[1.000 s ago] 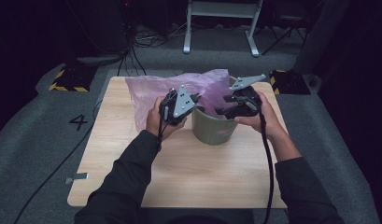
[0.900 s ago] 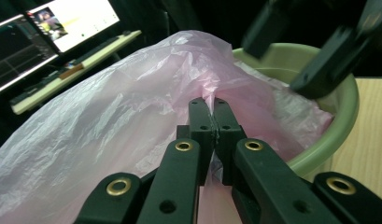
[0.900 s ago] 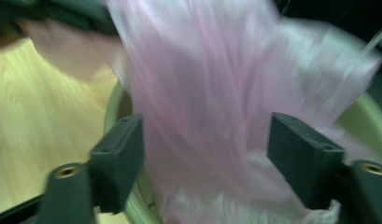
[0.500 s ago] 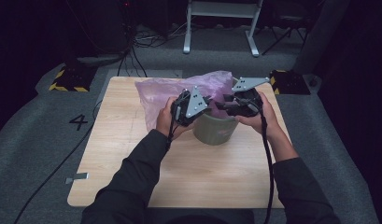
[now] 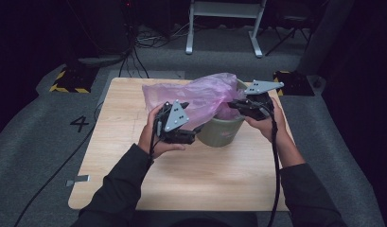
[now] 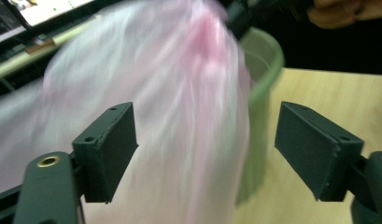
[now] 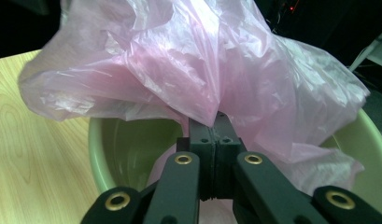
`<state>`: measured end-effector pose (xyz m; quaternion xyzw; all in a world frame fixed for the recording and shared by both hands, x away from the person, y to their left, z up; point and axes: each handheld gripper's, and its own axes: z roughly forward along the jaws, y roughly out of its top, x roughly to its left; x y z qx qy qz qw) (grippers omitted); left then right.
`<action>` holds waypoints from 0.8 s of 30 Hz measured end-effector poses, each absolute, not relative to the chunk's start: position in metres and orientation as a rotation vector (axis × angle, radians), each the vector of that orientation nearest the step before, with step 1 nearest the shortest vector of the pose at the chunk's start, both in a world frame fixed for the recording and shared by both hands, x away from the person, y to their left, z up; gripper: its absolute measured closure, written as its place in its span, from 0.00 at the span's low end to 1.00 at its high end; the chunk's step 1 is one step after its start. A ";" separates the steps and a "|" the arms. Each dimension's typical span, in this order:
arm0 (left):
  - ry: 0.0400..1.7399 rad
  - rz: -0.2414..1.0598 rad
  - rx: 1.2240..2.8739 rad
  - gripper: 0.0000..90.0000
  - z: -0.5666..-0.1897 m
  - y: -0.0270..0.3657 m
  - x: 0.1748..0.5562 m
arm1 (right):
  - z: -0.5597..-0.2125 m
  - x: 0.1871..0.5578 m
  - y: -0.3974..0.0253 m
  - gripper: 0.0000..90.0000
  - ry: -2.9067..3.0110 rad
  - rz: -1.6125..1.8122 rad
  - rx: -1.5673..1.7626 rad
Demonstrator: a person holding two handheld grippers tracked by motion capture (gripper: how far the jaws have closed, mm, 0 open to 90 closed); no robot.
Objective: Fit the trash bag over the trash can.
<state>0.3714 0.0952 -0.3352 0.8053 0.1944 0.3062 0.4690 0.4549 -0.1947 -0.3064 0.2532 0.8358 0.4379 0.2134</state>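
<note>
A pink plastic bag drapes over and beside a green bucket on the wooden table. My right gripper is over the bucket's rim, shut on a fold of the pink bag; the bucket's green inside lies below it. My left gripper is at the bucket's near left side, open. Its jaws stand wide apart with the blurred bag and the bucket wall between them, touching neither.
A metal stand's legs and cables lie on the floor beyond the table. Yellow-black striped blocks sit at the far corners. A number 4 marks the floor at left.
My left gripper has let go of the bag and dropped down toward the near left side of the bucket. The bag has spread further over the bucket. The right gripper has barely moved.
</note>
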 end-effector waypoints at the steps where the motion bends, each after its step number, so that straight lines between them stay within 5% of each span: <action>1: 0.474 0.761 1.990 0.21 -0.339 0.096 0.369 | -0.307 0.455 -0.198 1.00 2.322 1.205 0.707; 10: 0.561 0.806 2.069 0.21 -0.380 0.100 0.376 | -0.313 0.459 -0.220 0.99 2.341 1.162 0.756; 17: 0.540 0.863 2.086 0.87 -0.384 0.104 0.388 | -0.315 0.459 -0.234 0.94 2.326 1.166 0.772; 20: 0.541 0.894 2.029 0.98 -0.377 0.110 0.388 | -0.316 0.458 -0.237 0.83 2.323 1.167 0.765; 24: 0.543 0.947 1.994 0.99 -0.367 0.117 0.386 | -0.314 0.454 -0.239 0.58 2.327 1.215 0.744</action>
